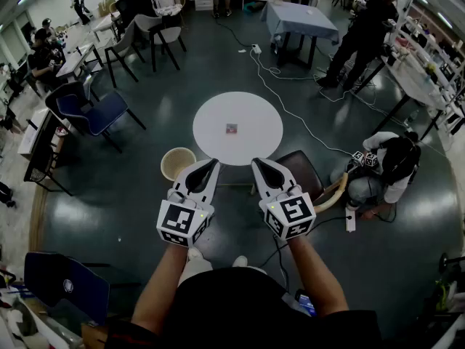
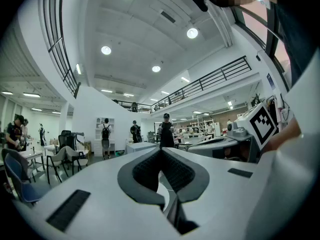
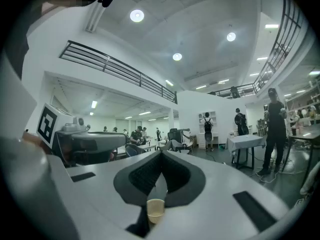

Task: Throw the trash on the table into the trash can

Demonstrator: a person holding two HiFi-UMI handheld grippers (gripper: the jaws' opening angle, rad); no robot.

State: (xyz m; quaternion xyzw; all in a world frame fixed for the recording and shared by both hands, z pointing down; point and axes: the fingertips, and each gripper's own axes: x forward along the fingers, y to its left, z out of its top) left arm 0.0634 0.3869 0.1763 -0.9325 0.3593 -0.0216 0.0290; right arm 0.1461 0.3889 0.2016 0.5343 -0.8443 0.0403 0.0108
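Note:
A small reddish piece of trash (image 1: 232, 129) lies near the middle of the round white table (image 1: 254, 115). A beige trash can (image 1: 178, 163) stands on the floor at the table's near left edge; in the right gripper view it shows low down through the gap behind the closed jaws (image 3: 155, 210). My left gripper (image 1: 213, 163) and right gripper (image 1: 257, 163) are held side by side in the air short of the table. Both are shut with nothing in them, as each gripper's own view confirms: left gripper (image 2: 161, 150), right gripper (image 3: 161, 154).
A brown chair (image 1: 301, 170) stands at the table's near right, with a crouching person (image 1: 389, 167) beyond it. A white cable (image 1: 290, 107) runs across the floor behind the table. Blue chairs (image 1: 94, 111) stand to the left, and people stand by tables at the back.

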